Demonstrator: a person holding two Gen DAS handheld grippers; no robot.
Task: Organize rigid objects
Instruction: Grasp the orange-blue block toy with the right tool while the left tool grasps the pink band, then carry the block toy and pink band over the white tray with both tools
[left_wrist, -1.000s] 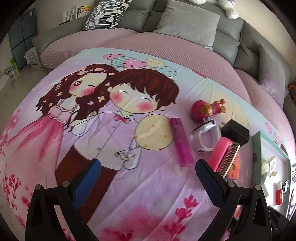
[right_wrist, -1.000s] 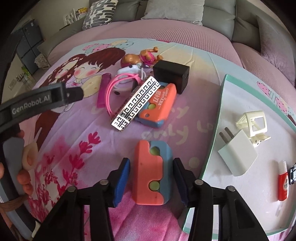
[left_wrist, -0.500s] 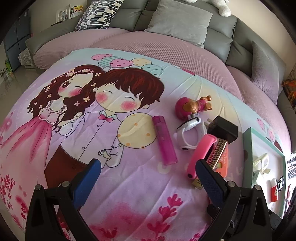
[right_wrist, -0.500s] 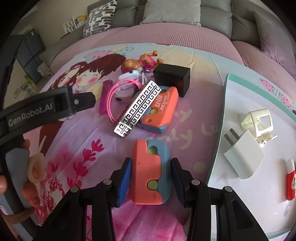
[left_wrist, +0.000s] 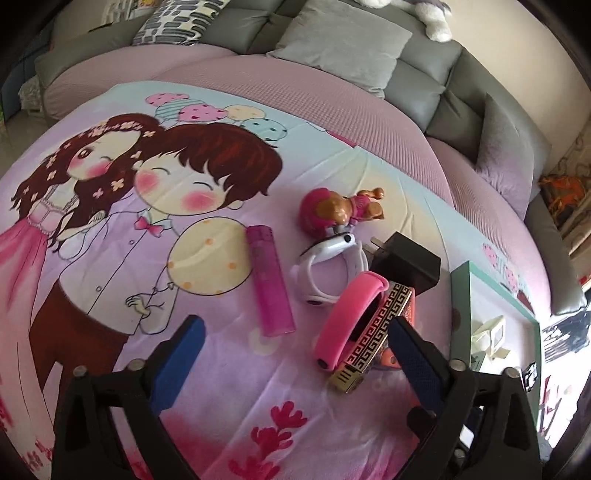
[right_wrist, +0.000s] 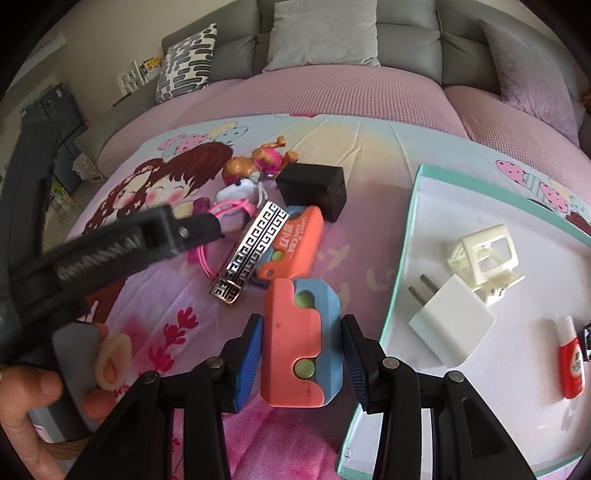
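A: Item one, the orange-and-blue block (right_wrist: 301, 339). Where is it recorded?

B: It is logged between the pads of the right gripper (right_wrist: 302, 360), clamped from both sides, near the left rim of the white tray (right_wrist: 402, 236).

A: And the left gripper (left_wrist: 293, 343)?

B: It is entered as spread wide, with nothing held, above the cartoon-print blanket (left_wrist: 110, 229). The pink lighter (left_wrist: 269, 282) is seen beyond the gap; the pink band (left_wrist: 349, 319) and the patterned harmonica (left_wrist: 376, 332) are noted just beside its right finger.

A: Other stock?

B: Farther off, a white watch (left_wrist: 332, 266), a black charger (left_wrist: 406, 258) and a toy pup (left_wrist: 340, 212) are listed. On the tray, a white plug (right_wrist: 452, 325), a cream frame (right_wrist: 480, 254) and a red tube (right_wrist: 570, 365) are catalogued.
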